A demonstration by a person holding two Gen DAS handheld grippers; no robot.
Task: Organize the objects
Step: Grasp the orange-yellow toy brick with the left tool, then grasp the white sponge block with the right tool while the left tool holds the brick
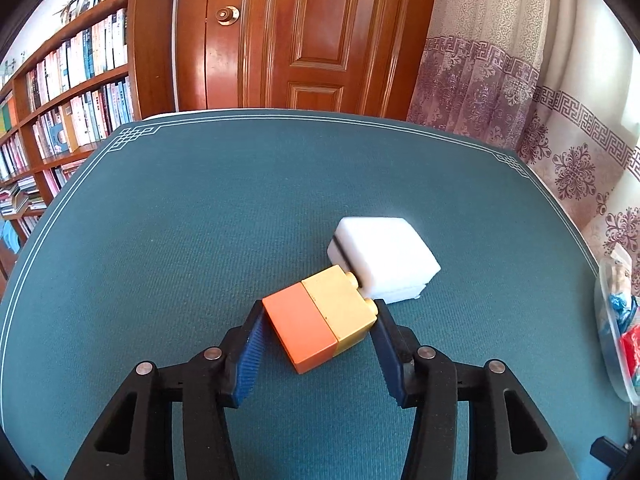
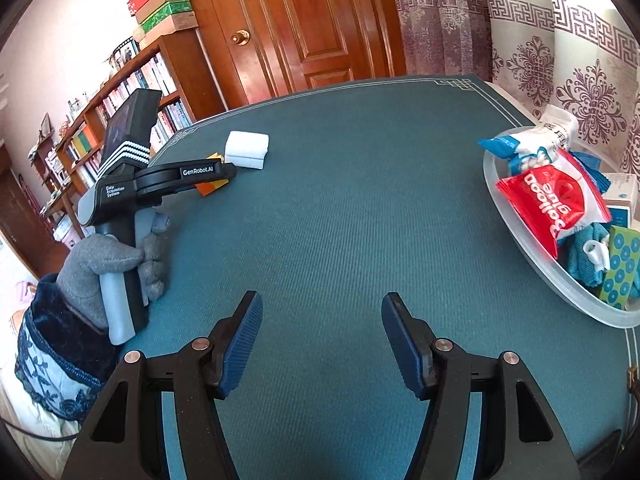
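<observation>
Squeezing the orange-and-yellow block (image 1: 320, 322) between its pads, left gripper (image 1: 318, 320); right gripper (image 2: 322, 320) gapes wide, holding nothing.

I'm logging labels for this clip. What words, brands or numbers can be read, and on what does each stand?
"GenRobot.AI": on the arm of the left gripper.
"Data Acquisition System": on that gripper's body, small print.
Large white lettering, upside down, not surely readable: on the red packet in the clear tray.
Book spines on the bookshelf: too small to read.
Blue-and-white packet, stacked boxes: print too blurred.
</observation>
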